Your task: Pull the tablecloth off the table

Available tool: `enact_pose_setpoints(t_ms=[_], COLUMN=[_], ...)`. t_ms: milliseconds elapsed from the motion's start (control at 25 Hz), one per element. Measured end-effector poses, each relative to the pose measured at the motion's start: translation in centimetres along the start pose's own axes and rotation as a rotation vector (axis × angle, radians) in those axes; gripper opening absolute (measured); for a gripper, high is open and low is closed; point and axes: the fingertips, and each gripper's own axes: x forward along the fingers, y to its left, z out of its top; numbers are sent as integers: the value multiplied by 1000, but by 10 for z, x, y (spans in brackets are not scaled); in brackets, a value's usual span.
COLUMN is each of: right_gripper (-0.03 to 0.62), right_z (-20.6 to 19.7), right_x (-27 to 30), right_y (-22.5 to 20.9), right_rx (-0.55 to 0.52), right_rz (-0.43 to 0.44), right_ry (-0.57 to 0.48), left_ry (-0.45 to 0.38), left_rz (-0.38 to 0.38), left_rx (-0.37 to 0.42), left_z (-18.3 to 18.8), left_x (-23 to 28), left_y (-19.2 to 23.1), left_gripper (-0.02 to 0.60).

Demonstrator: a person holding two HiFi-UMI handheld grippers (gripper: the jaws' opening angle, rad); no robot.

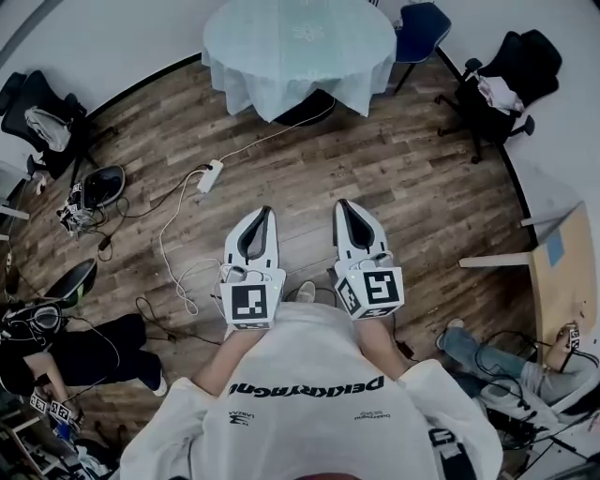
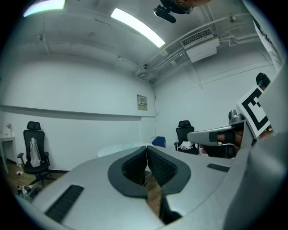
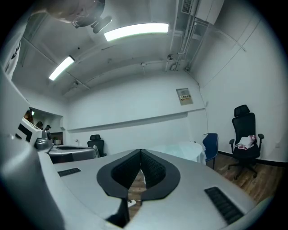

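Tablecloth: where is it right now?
Head view, top centre: the tablecloth is spread out, hanging in folds, with the blue chair at its right.

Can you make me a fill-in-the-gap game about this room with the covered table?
Seen from above, the tablecloth looks ____.
The left gripper and the right gripper both have jaws that are ____.
The chair just behind the tablecloth is ____.
The power strip on the floor is ____.
Missing words: round, shut, blue, white.

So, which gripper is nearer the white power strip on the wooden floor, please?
Left. The left gripper is held just right of the white power strip; the right gripper is farther right.
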Motion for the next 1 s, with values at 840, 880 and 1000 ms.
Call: enact_pose_setpoints(t_ms=[840,880,1000], right_gripper=[33,32,33], right_z=[-10,-9,-9], right_x=[68,78,109], right_y=[-72,-76,-86], right_rx=[4,1,-11], right_rz=[4,5,10], right_ry=[52,53,67], left_ry=[39,37,46], left_rz=[18,17,11], left_rx=[-43,-46,-62], left_z=[-23,-23,-24], left_x=[93,103,135], left_y=[3,6,17], left_gripper=[17,17,17])
